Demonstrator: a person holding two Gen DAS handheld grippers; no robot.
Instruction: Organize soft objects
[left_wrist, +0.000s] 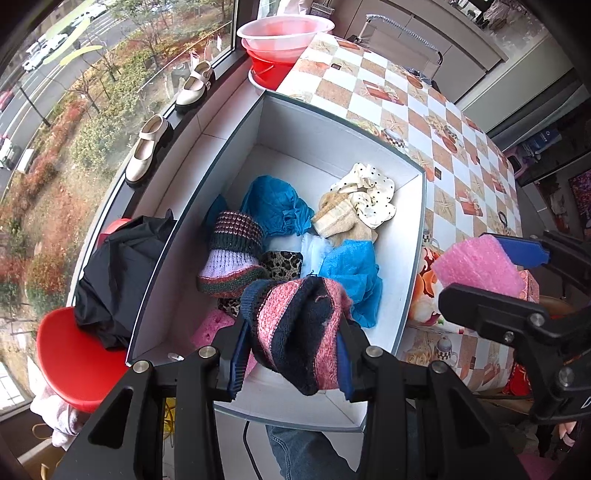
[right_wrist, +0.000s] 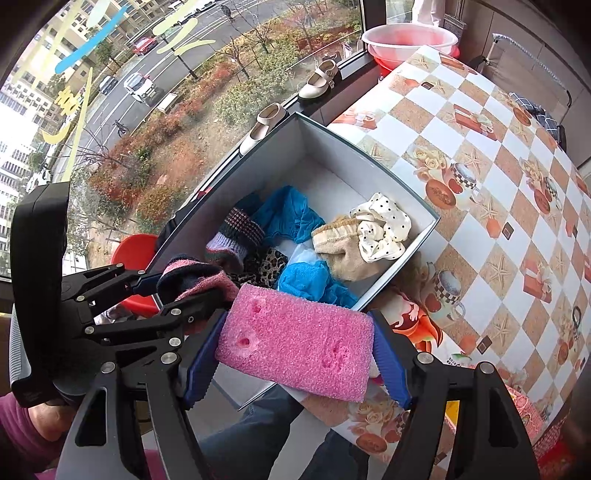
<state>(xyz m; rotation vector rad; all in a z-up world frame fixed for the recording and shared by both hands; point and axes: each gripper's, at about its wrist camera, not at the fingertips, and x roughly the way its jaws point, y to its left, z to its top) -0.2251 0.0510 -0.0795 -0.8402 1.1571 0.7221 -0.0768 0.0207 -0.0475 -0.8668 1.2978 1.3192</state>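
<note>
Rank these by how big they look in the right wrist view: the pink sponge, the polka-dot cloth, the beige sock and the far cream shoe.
1. pink sponge, held right at the camera in the right gripper, so nearness inflates it.
2. and 3. beige sock and polka-dot cloth look about alike; unranked.
4. far cream shoe, smallest, though farthest away.

Home, patterned tablecloth (left_wrist: 399, 107), shoes (left_wrist: 147, 149) on windowsill (street below)
</note>
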